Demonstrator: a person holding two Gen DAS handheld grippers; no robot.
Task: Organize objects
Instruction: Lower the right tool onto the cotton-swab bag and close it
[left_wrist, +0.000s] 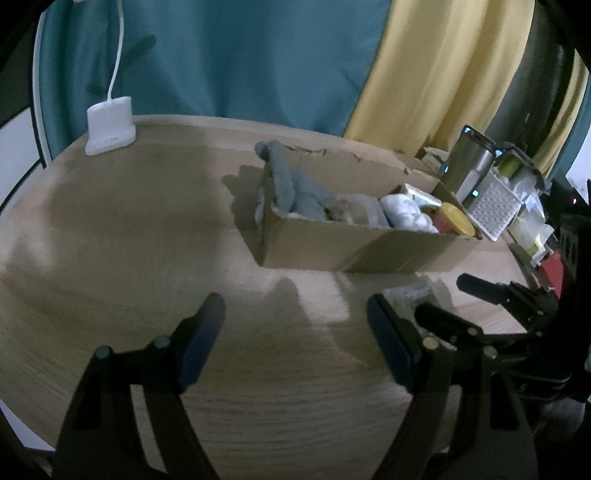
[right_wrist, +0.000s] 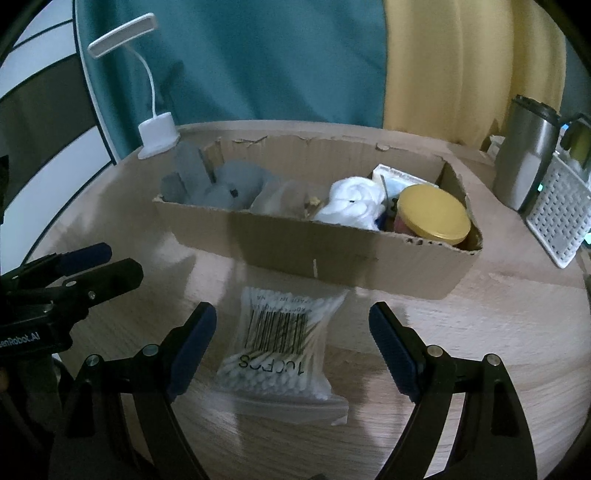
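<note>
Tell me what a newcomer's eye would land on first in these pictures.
First, the cardboard box at mid-table, crammed with grey cloth, a white bundle and a gold-lidded jar at its right end. Next, the bag of cotton swabs lying flat on the table in front of the box, between the fingers of the open right gripper. A white lamp stands behind the box on the left.
</note>
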